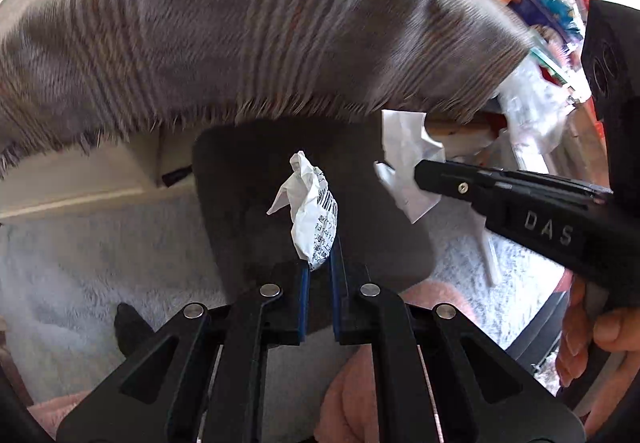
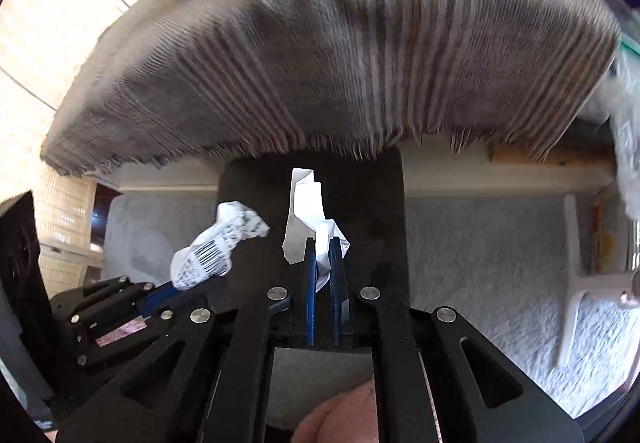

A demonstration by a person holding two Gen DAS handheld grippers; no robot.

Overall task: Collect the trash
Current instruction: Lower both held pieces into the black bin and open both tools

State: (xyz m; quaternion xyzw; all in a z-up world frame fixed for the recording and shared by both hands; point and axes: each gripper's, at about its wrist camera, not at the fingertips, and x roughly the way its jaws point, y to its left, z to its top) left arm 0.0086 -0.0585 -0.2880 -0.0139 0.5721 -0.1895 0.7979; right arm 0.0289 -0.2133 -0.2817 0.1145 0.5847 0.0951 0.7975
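My left gripper (image 1: 319, 263) is shut on a crumpled printed label with a barcode (image 1: 312, 211); it also shows in the right wrist view (image 2: 218, 243), held by the left gripper (image 2: 176, 285). My right gripper (image 2: 323, 247) is shut on a crumpled plain white paper (image 2: 306, 203); in the left wrist view this paper (image 1: 404, 163) sits at the tip of the right gripper (image 1: 420, 175). Both papers hang above a dark square bin (image 1: 248, 179), which also shows in the right wrist view (image 2: 368, 195) below the table edge.
A grey striped fringed cloth (image 1: 240, 23) covers the table above, also in the right wrist view (image 2: 340, 51). A pale shaggy rug (image 2: 480, 243) lies on the floor. A white plastic basket (image 2: 64, 211) stands left. Packages (image 1: 540, 3) and a plastic bag (image 1: 532, 111) are at right.
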